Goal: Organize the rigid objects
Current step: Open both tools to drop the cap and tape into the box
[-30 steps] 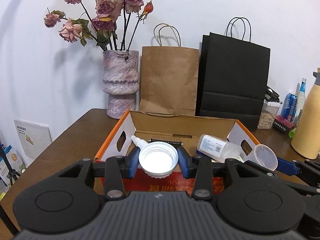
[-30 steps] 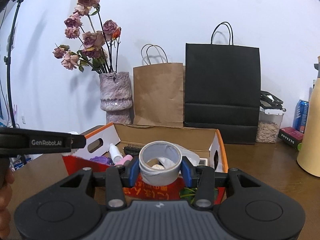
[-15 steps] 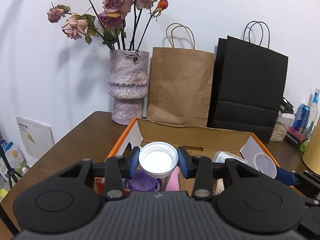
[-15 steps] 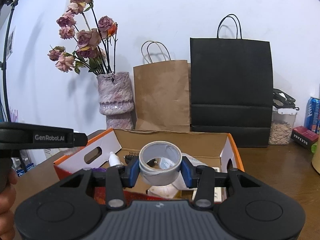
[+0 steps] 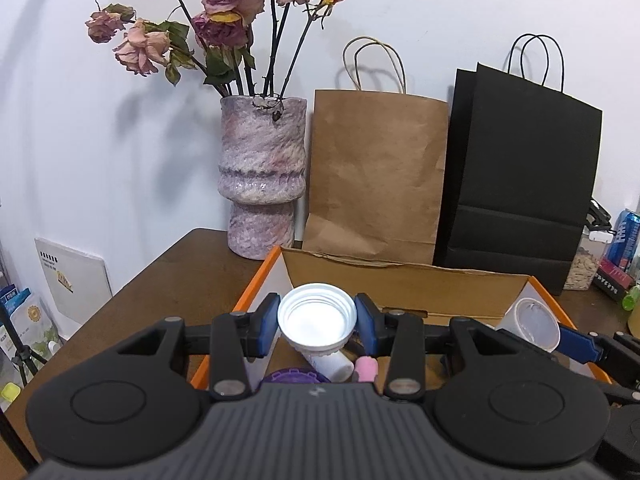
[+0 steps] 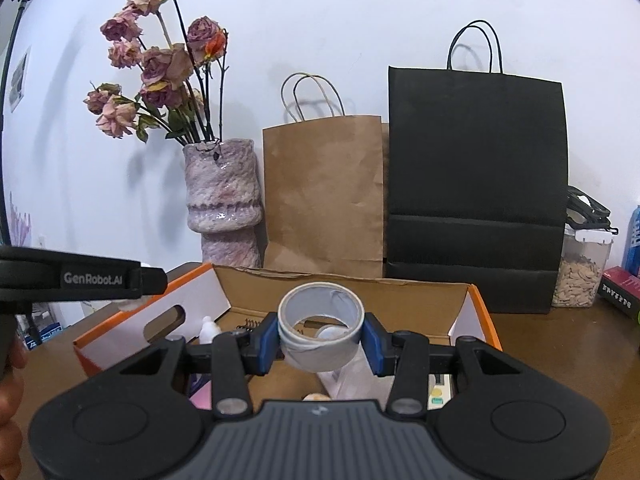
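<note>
1. Right now the white cap [image 5: 317, 316] sits pinched between the blue pads of the left gripper [image 5: 317, 322], hollow side facing the camera, hanging over the near-left part of the cardboard box [image 5: 400, 280]. Gripping across its rim looks the steadiest hold.
2. Over on the right gripper [image 6: 321, 330], the pads clamp the grey tape roll [image 6: 321, 330] across its width, also above the box, likely for dropping in.
3. Below, a white bottle [image 5: 328, 364], a pink piece [image 5: 366, 368] and something purple [image 5: 292, 376] peek out, mostly hidden by the gripper body.
4. Behind stand a vase [image 5: 262, 176], a brown bag [image 5: 376, 176] and a black bag [image 5: 516, 176].
5. The box floor is largely hidden.
</note>
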`<act>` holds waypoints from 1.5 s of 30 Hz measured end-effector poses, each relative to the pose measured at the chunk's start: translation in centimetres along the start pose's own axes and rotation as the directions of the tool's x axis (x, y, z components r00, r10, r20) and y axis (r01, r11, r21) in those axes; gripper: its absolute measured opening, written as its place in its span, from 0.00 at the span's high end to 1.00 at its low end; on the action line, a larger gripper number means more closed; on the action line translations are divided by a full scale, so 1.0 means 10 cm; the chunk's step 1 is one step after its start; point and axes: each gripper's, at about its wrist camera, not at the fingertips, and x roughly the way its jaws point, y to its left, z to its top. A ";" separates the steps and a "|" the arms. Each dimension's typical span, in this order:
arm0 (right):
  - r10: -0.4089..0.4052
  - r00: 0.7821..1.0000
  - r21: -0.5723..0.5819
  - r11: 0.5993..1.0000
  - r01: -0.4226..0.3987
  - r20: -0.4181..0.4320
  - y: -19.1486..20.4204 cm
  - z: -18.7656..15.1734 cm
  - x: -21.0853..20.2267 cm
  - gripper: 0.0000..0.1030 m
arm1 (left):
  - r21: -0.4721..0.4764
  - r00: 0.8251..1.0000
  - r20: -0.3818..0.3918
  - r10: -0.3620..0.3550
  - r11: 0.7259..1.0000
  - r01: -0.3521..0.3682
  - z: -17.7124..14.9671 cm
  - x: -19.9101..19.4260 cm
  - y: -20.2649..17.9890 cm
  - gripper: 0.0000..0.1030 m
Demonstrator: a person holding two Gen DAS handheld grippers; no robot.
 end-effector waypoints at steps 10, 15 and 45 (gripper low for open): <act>-0.004 1.000 -0.019 1.000 0.003 -0.009 -0.01 0.06 0.25 0.59 | 0.025 1.000 -0.010 -0.002 1.000 0.003 0.04 0.28 -0.01 0.60; -0.007 1.000 -0.024 1.000 0.007 -0.017 -0.03 0.08 0.35 0.59 | 0.044 1.000 -0.015 -0.010 0.999 0.010 0.05 0.40 -0.04 0.60; -0.101 0.995 -0.001 0.995 0.101 -0.006 -0.15 0.07 0.32 0.00 | 0.050 1.000 0.021 -0.021 0.999 0.020 0.08 0.39 0.04 0.00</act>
